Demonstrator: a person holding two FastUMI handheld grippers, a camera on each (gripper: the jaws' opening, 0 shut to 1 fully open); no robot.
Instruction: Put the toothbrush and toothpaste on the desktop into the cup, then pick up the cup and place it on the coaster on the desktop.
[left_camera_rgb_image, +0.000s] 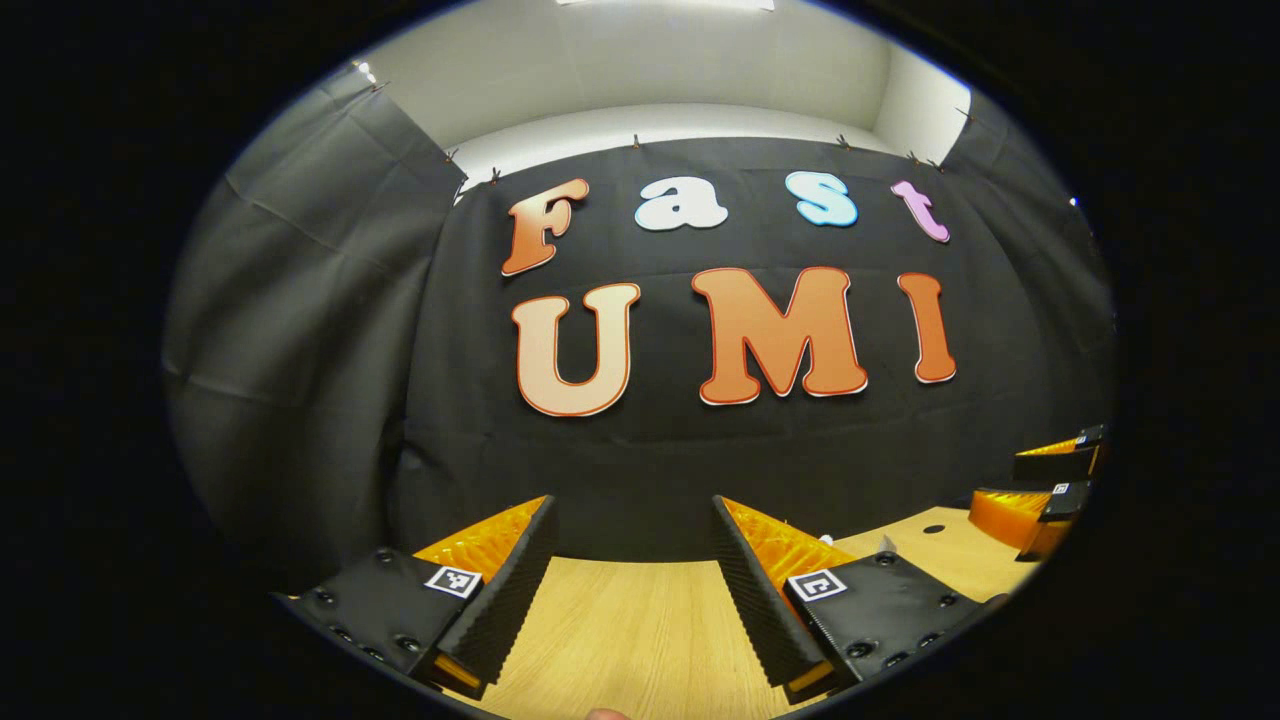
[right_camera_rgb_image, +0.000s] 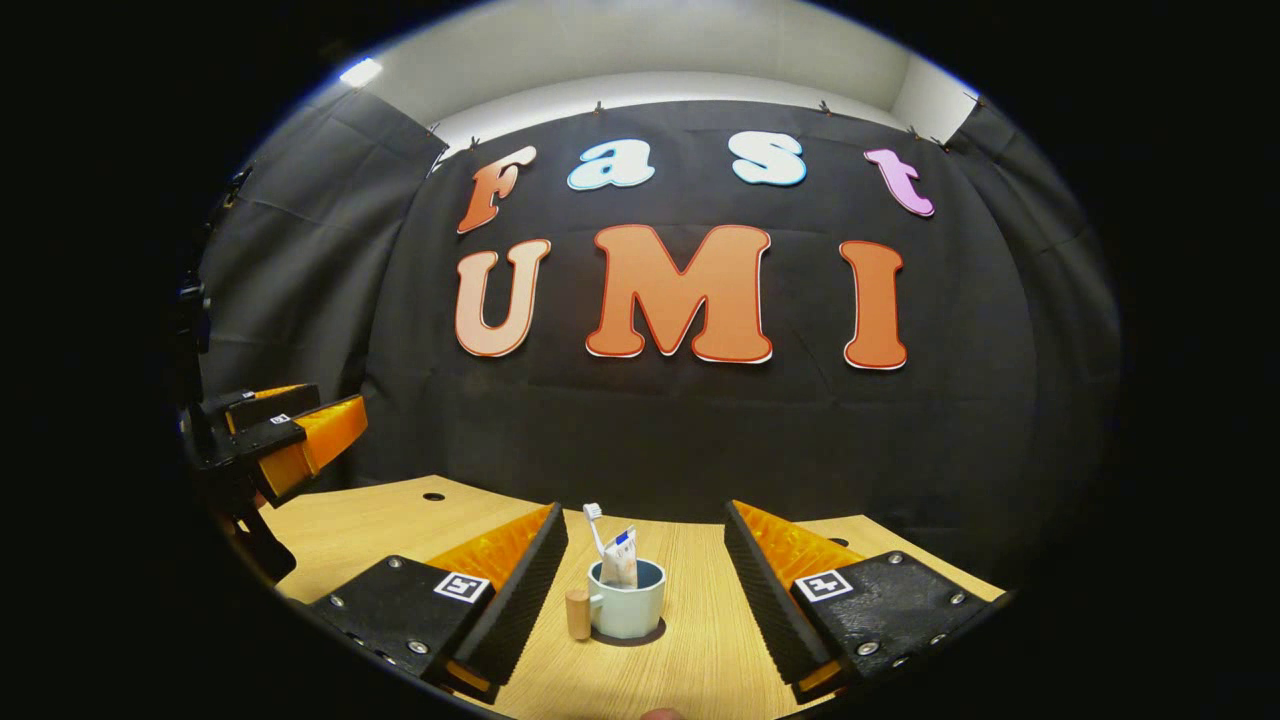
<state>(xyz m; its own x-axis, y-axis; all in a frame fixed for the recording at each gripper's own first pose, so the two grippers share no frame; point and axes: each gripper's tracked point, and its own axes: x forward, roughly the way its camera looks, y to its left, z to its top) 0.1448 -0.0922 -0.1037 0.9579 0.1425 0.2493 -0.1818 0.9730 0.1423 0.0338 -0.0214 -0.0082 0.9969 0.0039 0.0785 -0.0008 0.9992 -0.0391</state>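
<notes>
Apparently done: toothbrush (right_camera_rgb_image: 593, 520) and toothpaste (right_camera_rgb_image: 621, 558) inside cup (right_camera_rgb_image: 628, 603), resting on dark coaster (right_camera_rgb_image: 640, 638). Left gripper (left_camera_rgb_image: 635, 570), right gripper (right_camera_rgb_image: 645, 580): wide, holding nothing.

Matt wood-grain desktop (right_camera_rgb_image: 700, 640), smooth glossy cup (right_camera_rgb_image: 628, 605) with a wooden handle (right_camera_rgb_image: 578, 613) — matt creased cloth wall (right_camera_rgb_image: 700, 430).

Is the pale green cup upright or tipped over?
Upright: the pale green cup stands on the dark coaster, its mouth upward, holding the toothbrush and toothpaste tube.
</notes>
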